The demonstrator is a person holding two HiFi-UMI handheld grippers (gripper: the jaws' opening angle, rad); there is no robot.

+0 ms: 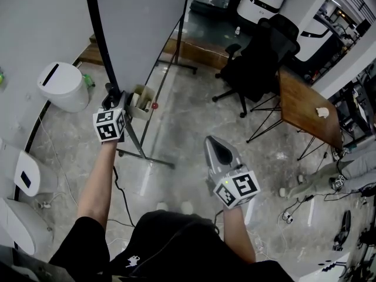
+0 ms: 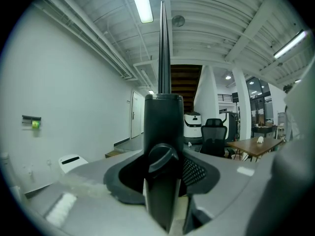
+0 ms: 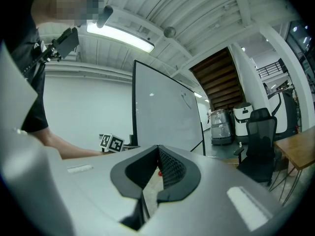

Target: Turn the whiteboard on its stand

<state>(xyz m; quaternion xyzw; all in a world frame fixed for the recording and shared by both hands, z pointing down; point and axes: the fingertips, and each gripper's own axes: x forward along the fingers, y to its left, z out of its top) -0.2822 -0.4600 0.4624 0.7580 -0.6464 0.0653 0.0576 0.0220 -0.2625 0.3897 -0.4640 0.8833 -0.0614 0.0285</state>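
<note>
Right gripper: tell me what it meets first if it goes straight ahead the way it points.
Most likely the whiteboard: the right gripper, jaws together and empty, aims at its white face, nothing visible between. Depth is hard to judge.

The person is wearing a black short-sleeved T-shirt (image 1: 170,245) that is carrying a small white logo (image 1: 133,261) low on its left side. The left gripper (image 1: 111,97) is showing a dark body and a white cube (image 1: 109,125) printed with black square markers. The right gripper (image 1: 212,141) is showing a smooth grey tapered shell, dark ribbed pads (image 3: 171,168), and its own marker cube (image 1: 239,188), where a small green light (image 1: 226,185) is glowing.
</note>
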